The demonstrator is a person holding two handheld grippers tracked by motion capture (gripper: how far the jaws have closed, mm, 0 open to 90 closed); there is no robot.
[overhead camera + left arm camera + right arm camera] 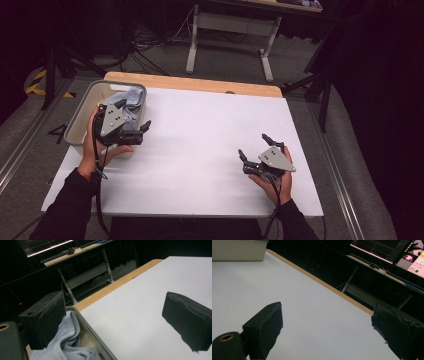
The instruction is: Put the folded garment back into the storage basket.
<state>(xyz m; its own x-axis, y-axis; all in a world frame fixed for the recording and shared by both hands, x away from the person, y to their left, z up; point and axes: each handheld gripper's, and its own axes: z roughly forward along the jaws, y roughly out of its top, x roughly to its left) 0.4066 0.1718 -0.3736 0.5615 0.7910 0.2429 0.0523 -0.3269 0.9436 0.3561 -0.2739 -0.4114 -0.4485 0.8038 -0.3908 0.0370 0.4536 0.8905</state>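
Observation:
A light grey-blue cloth lies bunched in a beige bin at the table's left edge; in the left gripper view the cloth spills up against the bin's rim. My left gripper hovers open over the bin's right wall, one jaw above the cloth and the other above the white table, nothing held. My right gripper stands open near the front right of the table, its jaws wide apart and empty. The right gripper view shows its jaws over bare white surface, the bin far off.
The white tabletop has a wooden strip along its far edge. Beyond it stands a desk frame with cables on the floor. A monitor glows in the dark background. Metal rails run along both sides of the table.

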